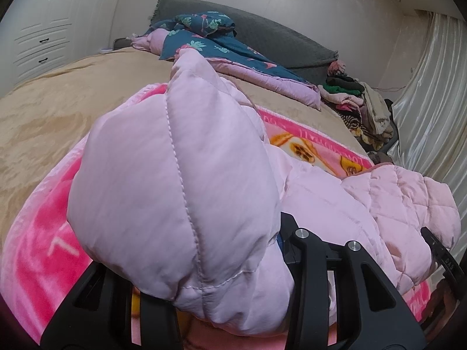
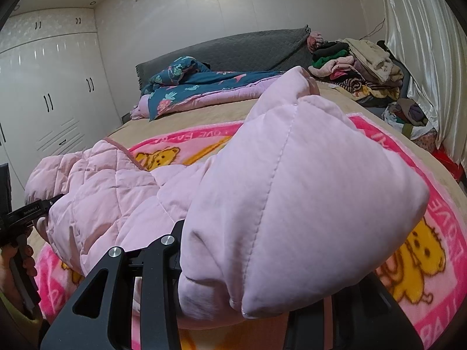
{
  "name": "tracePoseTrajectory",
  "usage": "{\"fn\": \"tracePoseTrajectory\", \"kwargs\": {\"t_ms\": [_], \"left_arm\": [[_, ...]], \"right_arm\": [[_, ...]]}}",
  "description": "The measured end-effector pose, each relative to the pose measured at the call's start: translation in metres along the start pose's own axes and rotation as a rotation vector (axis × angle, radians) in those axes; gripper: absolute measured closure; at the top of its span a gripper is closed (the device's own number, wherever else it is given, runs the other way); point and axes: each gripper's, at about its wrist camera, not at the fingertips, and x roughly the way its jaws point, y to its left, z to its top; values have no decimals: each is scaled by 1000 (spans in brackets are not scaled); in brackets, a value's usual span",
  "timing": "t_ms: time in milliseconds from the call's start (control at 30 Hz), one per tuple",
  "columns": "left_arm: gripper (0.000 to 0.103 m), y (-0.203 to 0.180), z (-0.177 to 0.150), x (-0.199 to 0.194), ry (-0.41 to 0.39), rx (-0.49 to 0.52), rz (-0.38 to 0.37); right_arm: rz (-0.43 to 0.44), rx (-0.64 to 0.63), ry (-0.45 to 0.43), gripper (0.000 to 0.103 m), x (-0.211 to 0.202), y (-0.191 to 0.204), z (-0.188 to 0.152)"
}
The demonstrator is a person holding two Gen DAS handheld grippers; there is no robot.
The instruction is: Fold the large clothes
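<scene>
A pale pink quilted jacket (image 1: 175,160) lies on a pink cartoon-print blanket (image 1: 38,233) on the bed. In the left wrist view a puffed fold of it bulges up over my left gripper (image 1: 221,256), which is shut on the fabric with its fingertips buried. The right gripper's black finger (image 1: 437,250) shows at the far right, against the jacket's other end. In the right wrist view the jacket (image 2: 306,175) likewise bulges over my right gripper (image 2: 262,250), shut on the cloth. At the left edge a hand holds the left gripper (image 2: 32,210) against the jacket.
A tan bedcover (image 1: 58,102) lies under the blanket. A blue floral quilt (image 1: 204,43) is bunched before the grey headboard (image 1: 277,38). A pile of clothes (image 2: 359,67) sits at the bed's far right by the curtain (image 2: 423,58). White wardrobes (image 2: 43,87) stand to the left.
</scene>
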Motion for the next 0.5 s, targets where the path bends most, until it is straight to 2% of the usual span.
{"fn": "tracePoseTrajectory", "kwargs": {"t_ms": [500], "left_arm": [[71, 12, -12, -13, 32, 17, 18]], "right_arm": [[-4, 18, 6, 68, -5, -6, -1]]}}
